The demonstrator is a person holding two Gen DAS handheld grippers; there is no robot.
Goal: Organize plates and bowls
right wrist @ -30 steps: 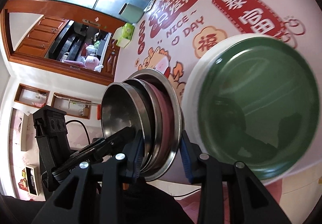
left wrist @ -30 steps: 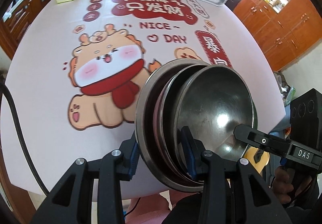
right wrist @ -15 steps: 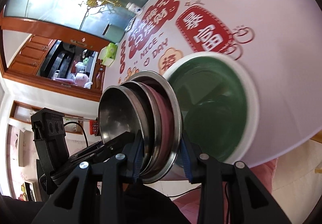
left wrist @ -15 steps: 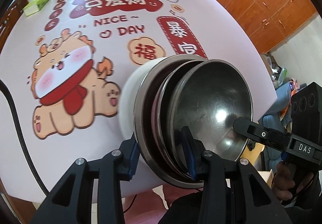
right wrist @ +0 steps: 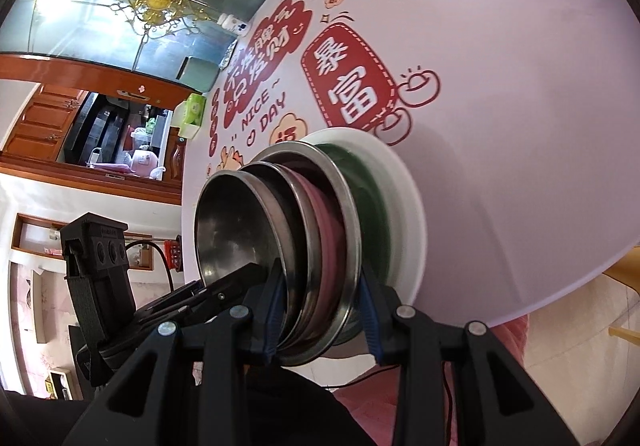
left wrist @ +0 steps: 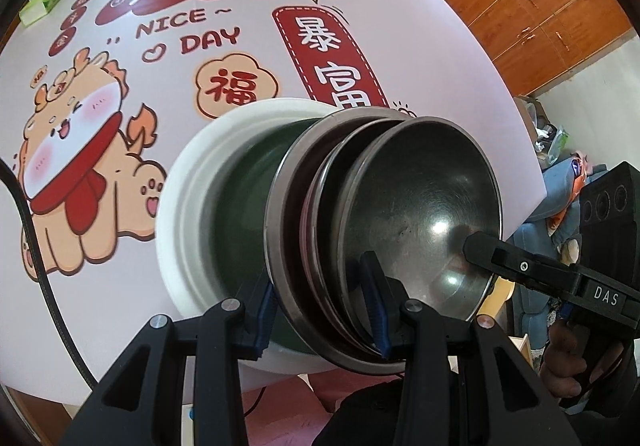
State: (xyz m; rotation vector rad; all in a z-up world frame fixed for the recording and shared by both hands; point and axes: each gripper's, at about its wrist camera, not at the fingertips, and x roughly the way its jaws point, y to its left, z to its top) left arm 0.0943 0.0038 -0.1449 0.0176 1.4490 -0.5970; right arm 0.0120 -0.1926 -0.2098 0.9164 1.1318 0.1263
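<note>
**Bowls and plates: nested stack hovering right over the big plate**

Bowls first: we've got a nested stack of steel bowls (left wrist: 384, 230) pinched from two sides. Our left gripper (left wrist: 320, 310) is clamped on the near rim, blue pads either side of the layers, and our right gripper (right wrist: 320, 310) grips the same stack across its rim from the other side; in the left view its black finger pokes into the innermost bowl. So both are closed on the stack, nothing loose.

Moving outward, there's a pinkish dish (right wrist: 320, 230) sandwiched between the steel layers. Directly behind and under the stack sits the white-rimmed green plate (left wrist: 188, 213) on the round table (left wrist: 420, 25), near its close edge, partly over the printed cartoon cloth.

What matters for the next move, as we read it: the stack is tipped well up on edge, its base facing the green plate's face, with the plate lying just beyond both sets of fingertips. Neither hand looks nearer. Both grippers pitch downward, the left more steeply. We'd guess the stack needs levelling before setting down, or it slides off-centre.
</note>
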